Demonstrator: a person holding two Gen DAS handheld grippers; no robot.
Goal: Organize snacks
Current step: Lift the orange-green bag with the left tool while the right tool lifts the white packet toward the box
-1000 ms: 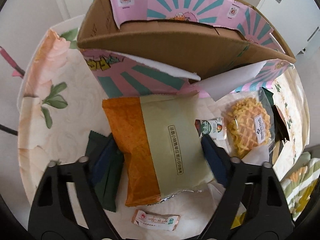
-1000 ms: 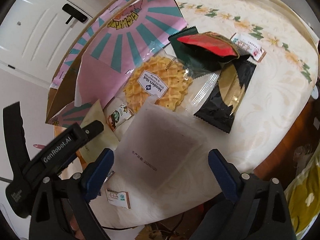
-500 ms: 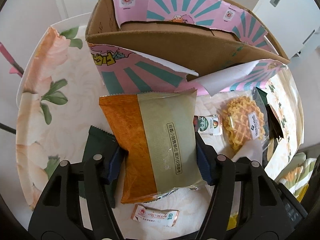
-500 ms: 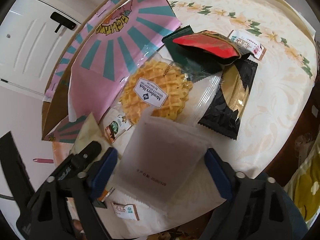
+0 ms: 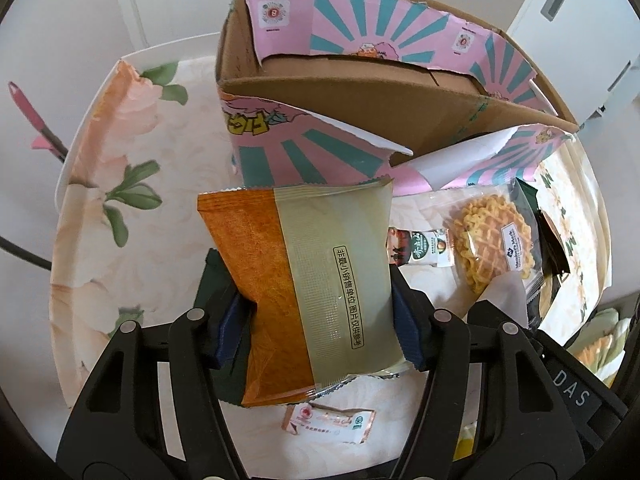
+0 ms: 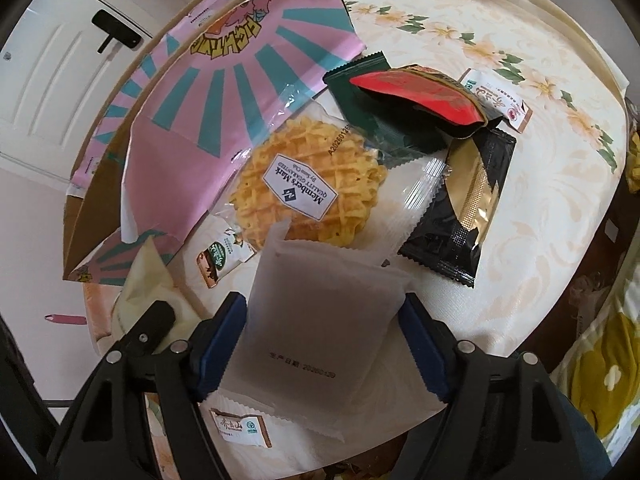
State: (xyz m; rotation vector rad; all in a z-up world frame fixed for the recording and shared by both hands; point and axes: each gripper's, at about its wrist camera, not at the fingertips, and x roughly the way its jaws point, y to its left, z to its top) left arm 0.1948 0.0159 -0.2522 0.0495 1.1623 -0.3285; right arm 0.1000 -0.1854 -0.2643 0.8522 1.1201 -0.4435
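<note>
Two hand-held grippers are at work over the floral worktop [image 6: 540, 216], each with one packet between its blue pads. The left hand-held gripper [image 5: 320, 324] has closed partway on the orange and beige snack packet [image 5: 308, 280]: both pads press its sides, the orange edge is pinched in, and the packet stands raised in front of the box. The right hand-held gripper [image 6: 322, 344] has its jaws just closing in on the frosted white packet [image 6: 320, 328]; both pads touch the packet's edges, and its far end overlaps the waffle.

One pink and teal cardboard box [image 5: 360, 92] stands open at the far side of the worktop, its flaps folded outward and its brown inside showing.

Loose snacks near the box, counted from the right wrist view: one round waffle in a clear wrapper [image 6: 308, 188], one dark green packet [image 6: 380, 120] with one red packet [image 6: 420, 92] lying across it, one black and gold packet [image 6: 464, 208] to the right of the waffle, and three small pale sachets: one to the waffle's left [image 6: 220, 256], one at the far right [image 6: 496, 100], one near the gripper [image 6: 240, 428]. In the left wrist view a second dark green packet [image 5: 212, 280] lies flat under the left pad, and a small sachet [image 5: 328, 420] lies near the camera.
</note>
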